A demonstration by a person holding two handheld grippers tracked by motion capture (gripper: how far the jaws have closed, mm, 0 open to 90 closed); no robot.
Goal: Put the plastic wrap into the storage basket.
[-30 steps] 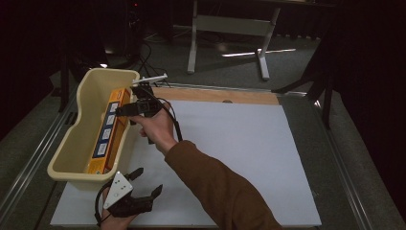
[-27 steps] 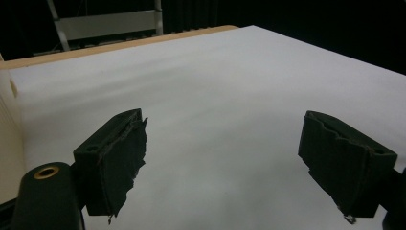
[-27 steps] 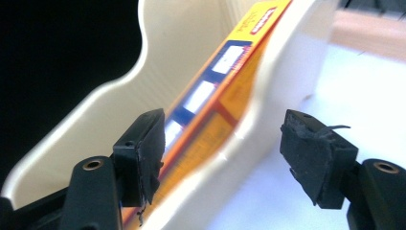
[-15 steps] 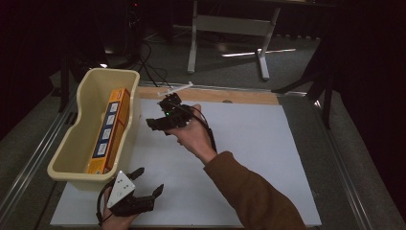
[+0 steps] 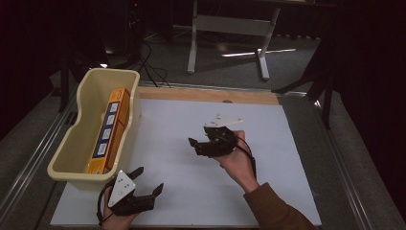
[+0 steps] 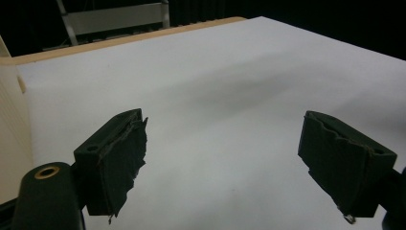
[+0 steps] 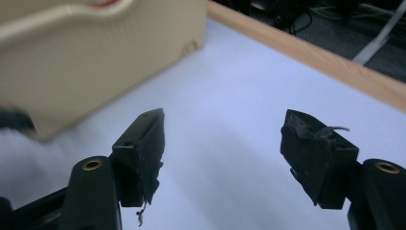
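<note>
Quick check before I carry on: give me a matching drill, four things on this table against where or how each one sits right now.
Things:
1. orange rectangular box
2. cream plastic tub
3. left gripper
4. right gripper

Places:
A. open, above the middle of the white mat
B. on the mat's left edge
C. open, at the mat's near edge
D. lying inside the tub

Pairs: 1-D, 2-B, 3-C, 4-A

Orange box (image 5: 109,130) in cream tub (image 5: 72,148); both claws empty, spread.
</note>
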